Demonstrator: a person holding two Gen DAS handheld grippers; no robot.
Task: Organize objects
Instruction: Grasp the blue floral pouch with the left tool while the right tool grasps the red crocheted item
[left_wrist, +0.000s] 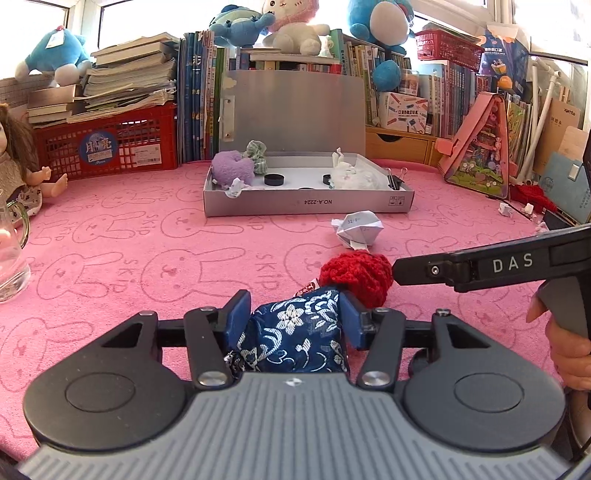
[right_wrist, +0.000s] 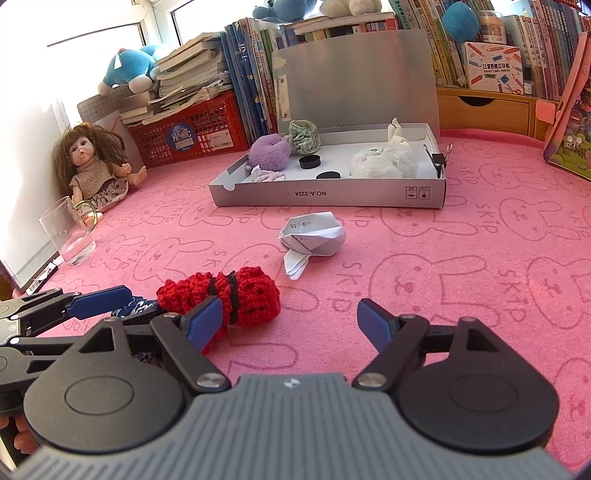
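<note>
My left gripper (left_wrist: 295, 303) is shut on a blue floral fabric pouch (left_wrist: 295, 332), one blue pad pressed against each side, low over the pink bunny mat. A red crochet piece (left_wrist: 356, 275) lies just beyond the pouch and touches it. In the right wrist view the red crochet piece (right_wrist: 225, 295) lies by the left finger of my right gripper (right_wrist: 291, 306), which stands open with only mat between its pads. A folded white paper (right_wrist: 314, 236) lies farther out. Behind it is an open silver box (right_wrist: 332, 194) holding a purple plush, a green scrunchie, a white plush, black caps and binder clips.
A clear glass cup (right_wrist: 68, 232) and a doll (right_wrist: 92, 166) stand at the left edge. A red crate (left_wrist: 110, 147) under stacked books, rows of books and plush toys line the back. A pink house-shaped toy (left_wrist: 480, 155) leans at the right.
</note>
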